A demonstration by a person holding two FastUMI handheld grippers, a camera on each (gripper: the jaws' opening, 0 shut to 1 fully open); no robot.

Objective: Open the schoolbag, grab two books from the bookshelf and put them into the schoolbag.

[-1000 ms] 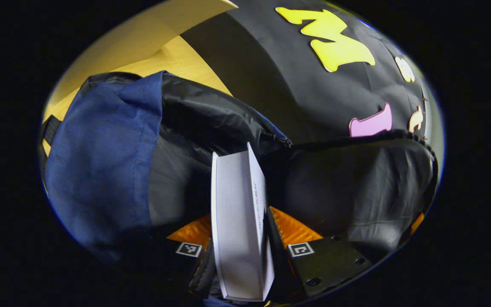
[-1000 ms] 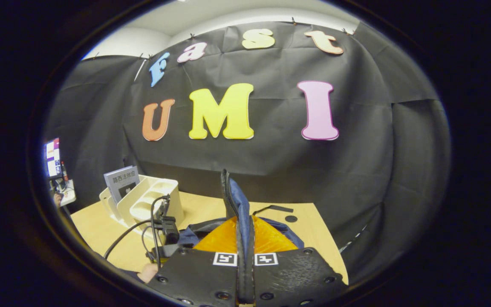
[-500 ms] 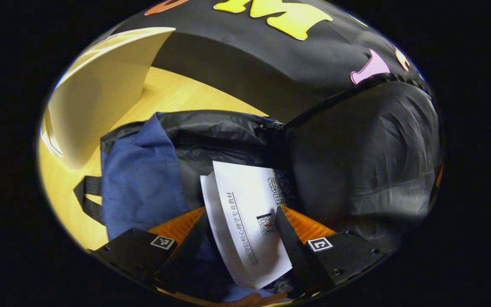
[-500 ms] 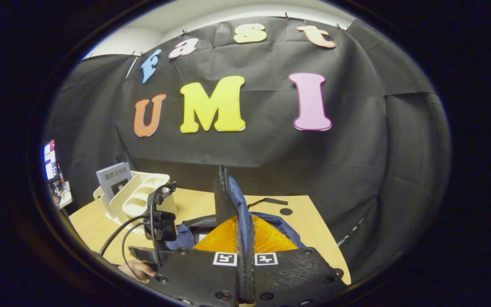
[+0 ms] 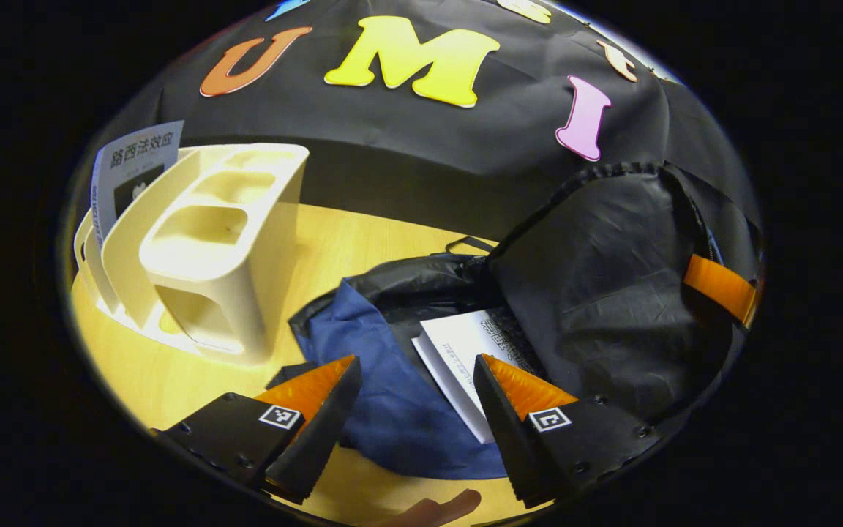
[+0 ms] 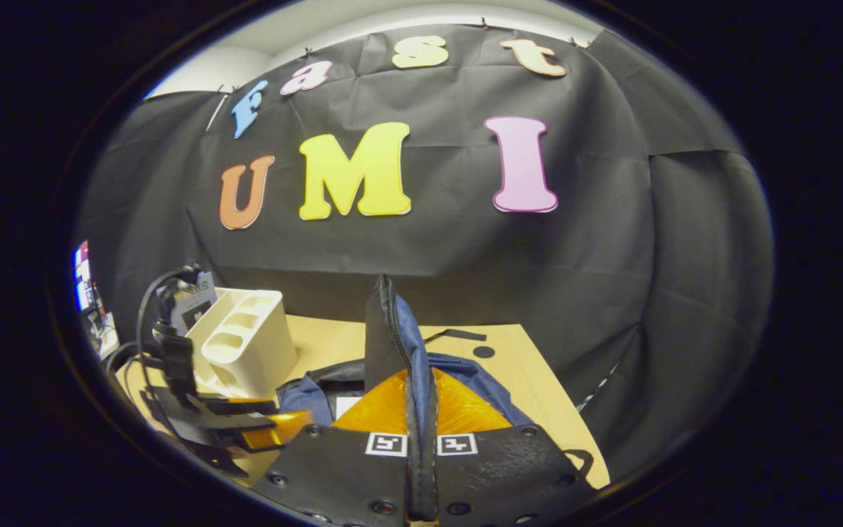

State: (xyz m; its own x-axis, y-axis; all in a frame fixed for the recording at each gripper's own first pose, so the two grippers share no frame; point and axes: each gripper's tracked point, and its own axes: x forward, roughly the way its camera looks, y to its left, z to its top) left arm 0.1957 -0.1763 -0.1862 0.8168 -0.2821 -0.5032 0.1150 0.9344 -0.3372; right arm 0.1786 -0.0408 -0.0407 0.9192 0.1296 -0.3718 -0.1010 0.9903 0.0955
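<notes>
In the left gripper view the left gripper [image 5: 410,380] has its fingers wide apart and holds nothing. Between and beyond the fingers lies the schoolbag [image 5: 392,395] on the table [image 5: 334,241], open, with its blue cloth spread to the near side. A white book [image 5: 458,359] lies inside the opening; its right part is hidden under the black flap [image 5: 604,293] and its near corner is behind the right finger, so the print on it is hard to make out. The flap stands up on the right, and at its right edge a finger [image 5: 718,285] of the other gripper shows, partly cut off by the edge of the view.

To the left stands the cream bookshelf [image 5: 209,249], near the bag but apart from it. A second book [image 5: 132,165] stands upright in its far left slot, mostly hidden behind the shelf wall. At the bottom edge a fingertip of a hand [image 5: 443,506] is cut off.

In the right gripper view the right gripper [image 6: 420,439] has its fingers together, clamped on the zipper edge of the flap [image 6: 392,329], which rises upright between them. The left gripper [image 6: 246,432] shows low on the left, partly dark and hard to see, in front of the bookshelf [image 6: 246,344].
</notes>
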